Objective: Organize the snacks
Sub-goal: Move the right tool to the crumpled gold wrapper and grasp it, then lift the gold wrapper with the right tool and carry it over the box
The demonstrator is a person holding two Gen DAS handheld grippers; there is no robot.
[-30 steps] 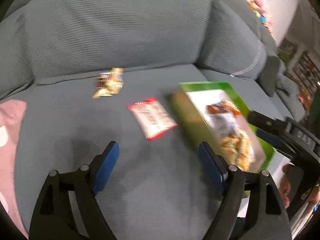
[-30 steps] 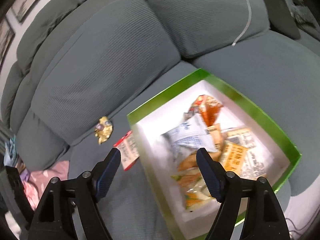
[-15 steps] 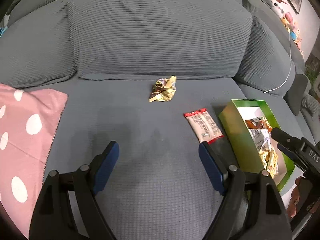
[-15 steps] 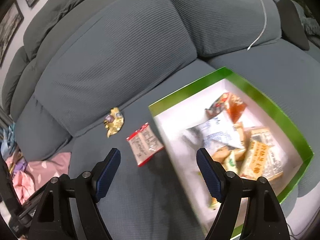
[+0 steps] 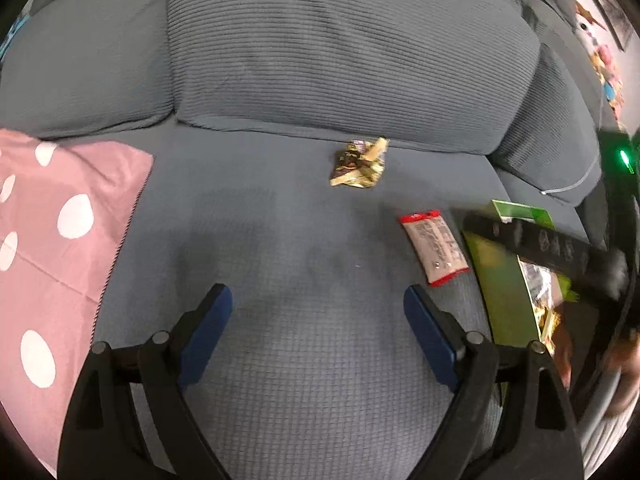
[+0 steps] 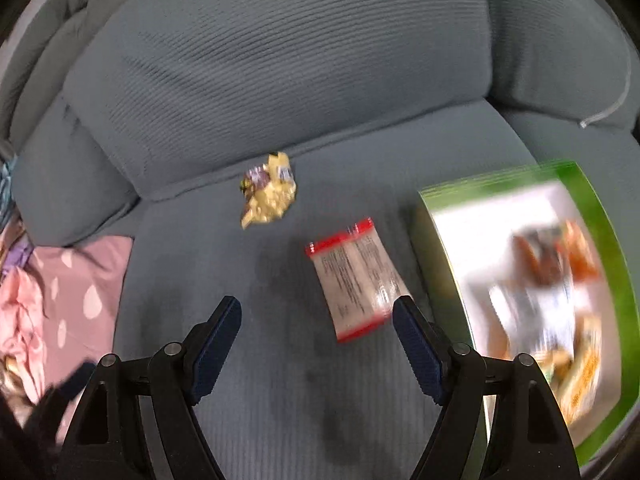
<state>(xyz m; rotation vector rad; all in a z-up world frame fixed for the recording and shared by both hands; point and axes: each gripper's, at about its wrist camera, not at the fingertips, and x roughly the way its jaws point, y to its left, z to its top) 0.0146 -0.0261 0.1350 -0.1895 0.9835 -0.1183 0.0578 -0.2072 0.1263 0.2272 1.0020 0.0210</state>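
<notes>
Pink fabric cushion with white spots point(image 5: 60, 220) at far left, lying on the grey ribbed sofa seat point(image 5: 260, 240), well apart from the snacks and in nobody's way.

Next along, left gripper point(image 5: 316, 320) hovering over bare seat, jaws wide apart and just opened further, with nothing between them. Probably readied that way for a loose item ahead.

Beyond and a little right, near the crease under the back cushion, crumpled gold foil snack wrapper point(image 5: 358, 164), alone, touching nothing. Easy to reach from above, though likely to crush or slip, being so scrunched.

Further right, flat clear snack packet with red sealed ends point(image 5: 436, 248), lying face down just beside the box wall but outside it. Seems the nearer candidate for the right gripper point(image 6: 316, 328), aimed down with jaws open and empty, the packet's lower end close to the right-hand jaw.

Farthest right, green cardboard box with white inside point(image 5: 500, 292), open-topped and already holding several bright packets, blurred in the right wrist view. Placed there, apparently, as the collecting spot, with two snacks not yet in. Only likely obstacle: the near box wall, tight against the packet's side, leaving little room for a jaw there.
</notes>
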